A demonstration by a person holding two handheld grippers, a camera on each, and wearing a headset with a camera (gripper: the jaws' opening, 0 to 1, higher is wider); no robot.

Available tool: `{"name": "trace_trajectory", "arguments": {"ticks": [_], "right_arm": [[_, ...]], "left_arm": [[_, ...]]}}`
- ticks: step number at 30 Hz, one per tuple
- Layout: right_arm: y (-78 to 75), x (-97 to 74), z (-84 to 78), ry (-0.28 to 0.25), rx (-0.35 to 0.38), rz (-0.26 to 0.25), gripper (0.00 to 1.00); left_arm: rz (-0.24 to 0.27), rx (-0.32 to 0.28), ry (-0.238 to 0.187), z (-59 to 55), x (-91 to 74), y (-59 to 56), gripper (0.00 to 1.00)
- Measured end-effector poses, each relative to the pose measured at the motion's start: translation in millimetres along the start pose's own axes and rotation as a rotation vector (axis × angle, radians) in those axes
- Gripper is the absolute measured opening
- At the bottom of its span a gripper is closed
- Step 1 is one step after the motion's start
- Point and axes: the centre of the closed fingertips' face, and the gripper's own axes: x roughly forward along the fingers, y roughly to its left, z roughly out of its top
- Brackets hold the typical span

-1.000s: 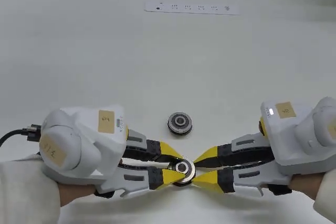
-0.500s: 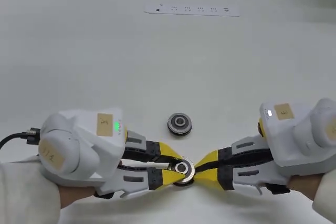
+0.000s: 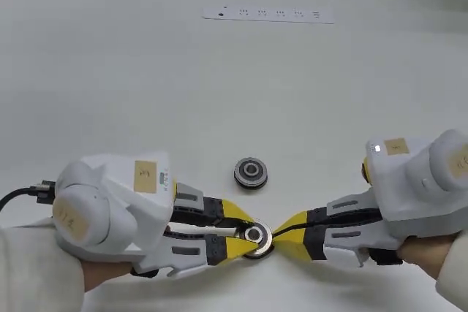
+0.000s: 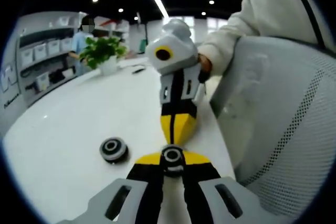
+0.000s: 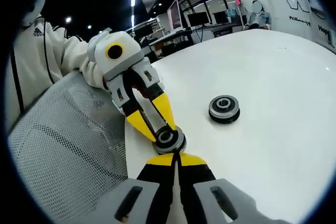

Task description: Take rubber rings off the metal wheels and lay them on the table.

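The left gripper [image 3: 246,237] is clamping a metal wheel [image 3: 256,236] near the table's [image 3: 219,93] front edge. The right gripper [image 3: 282,230] is pressing its closed jaws against that wheel's rim (whether they are pinching anything, I cannot tell). A second wheel [image 3: 251,172] is lying just beyond.

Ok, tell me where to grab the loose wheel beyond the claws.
Take the loose wheel across its black rubber rim, coming straight down from above. It lies flat on the table, hole up, so probably only its round sides offer opposing faces.

Held wheel [image 3: 254,235] partly hidden
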Motion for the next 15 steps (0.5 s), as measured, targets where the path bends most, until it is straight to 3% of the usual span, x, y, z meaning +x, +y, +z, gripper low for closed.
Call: {"name": "trace_trajectory", "arguments": {"ticks": [8, 15], "right_arm": [[-0.4, -2.9, 0.7, -0.018, 0.075, 0.001, 0.00], [-0.4, -3.3, 2.6, -0.032, 0.098, -0.003, 0.00]], "left_arm": [[0.001, 0.007, 0.001, 0.0, 0.0, -0.5, 0.14], [0.004, 0.011, 0.001, 0.1, 0.0, -0.2, 0.14]]}}
